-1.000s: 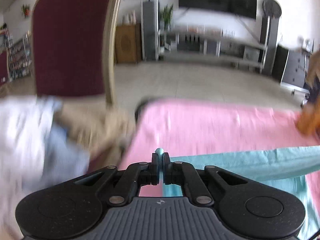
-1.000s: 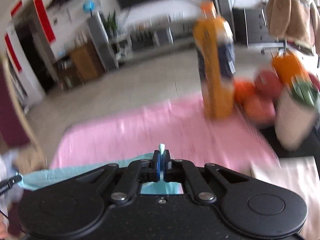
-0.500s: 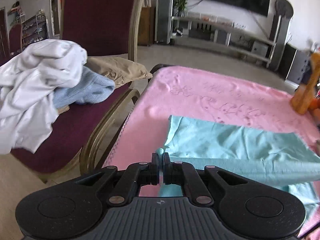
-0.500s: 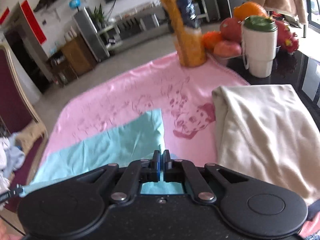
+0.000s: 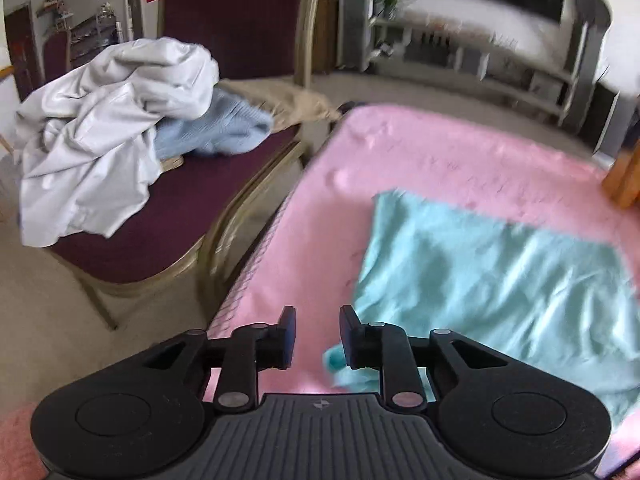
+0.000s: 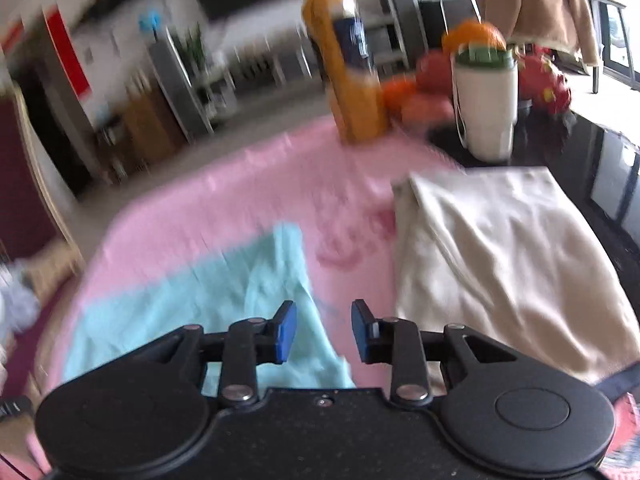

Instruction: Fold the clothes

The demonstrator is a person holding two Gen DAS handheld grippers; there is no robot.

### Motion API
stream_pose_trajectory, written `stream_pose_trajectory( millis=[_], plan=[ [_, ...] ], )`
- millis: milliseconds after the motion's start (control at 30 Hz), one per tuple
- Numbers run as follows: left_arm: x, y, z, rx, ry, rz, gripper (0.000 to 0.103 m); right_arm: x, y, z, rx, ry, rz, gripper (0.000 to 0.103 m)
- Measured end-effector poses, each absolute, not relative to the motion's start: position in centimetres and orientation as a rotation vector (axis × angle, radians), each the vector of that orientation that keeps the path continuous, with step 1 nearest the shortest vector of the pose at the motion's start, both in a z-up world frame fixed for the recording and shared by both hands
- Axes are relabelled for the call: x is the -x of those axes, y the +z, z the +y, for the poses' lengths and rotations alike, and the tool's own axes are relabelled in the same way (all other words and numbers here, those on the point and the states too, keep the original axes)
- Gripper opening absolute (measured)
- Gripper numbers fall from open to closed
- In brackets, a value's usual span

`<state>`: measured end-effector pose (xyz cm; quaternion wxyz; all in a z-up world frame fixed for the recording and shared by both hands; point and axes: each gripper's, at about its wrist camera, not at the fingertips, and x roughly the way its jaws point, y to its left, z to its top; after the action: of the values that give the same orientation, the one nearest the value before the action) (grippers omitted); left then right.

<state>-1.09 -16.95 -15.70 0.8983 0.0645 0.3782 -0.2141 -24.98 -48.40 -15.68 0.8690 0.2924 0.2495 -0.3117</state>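
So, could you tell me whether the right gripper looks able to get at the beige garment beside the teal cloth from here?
Probably yes: the right gripper is open, and the beige garment lies flat just to its right on the pink blanket, with nothing between them.

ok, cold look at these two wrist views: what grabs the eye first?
The teal cloth lying folded on the pink blanket, right ahead of both grippers, left gripper and right gripper, whose jaws have just been opening and stand apart with no cloth pinched. Next, the heap of white and blue clothes on the maroon chair to the left, and the folded cream garment on the right.
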Motion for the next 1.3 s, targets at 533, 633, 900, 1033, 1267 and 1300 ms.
stream_pose_trajectory(
  millis=[533,633,900,1033,1267,1300],
  plan=[
    [0.0,-20.2,-25.1,-0.505,-0.826,1.059,0.020,17.0,-21.3,-49.7,-0.791,-0.399,1.046,0.031],
    [2.3,-18.5,-22.2,-0.642,-0.952,1.071,0.020,18.8,-20.0,-47.9,-0.787,-0.314,1.162,0.031],
    [1.6,-15.2,-17.7,-0.331,-0.879,0.936,0.024,22.6,-16.6,-47.2,-0.754,-0.388,0.880,0.041],
    [0.9,-17.3,-21.3,-0.278,-0.815,0.932,0.021,19.9,-18.7,-47.9,-0.770,-0.370,0.775,0.018],
    [1.3,-19.8,-22.6,-0.385,-0.760,0.928,0.023,17.6,-21.1,-46.0,-0.556,-0.391,0.915,0.018],
    [1.1,-19.3,-21.6,-0.336,-0.749,0.924,0.023,18.7,-20.6,-46.5,-0.611,-0.388,0.866,0.021]
  ],
)
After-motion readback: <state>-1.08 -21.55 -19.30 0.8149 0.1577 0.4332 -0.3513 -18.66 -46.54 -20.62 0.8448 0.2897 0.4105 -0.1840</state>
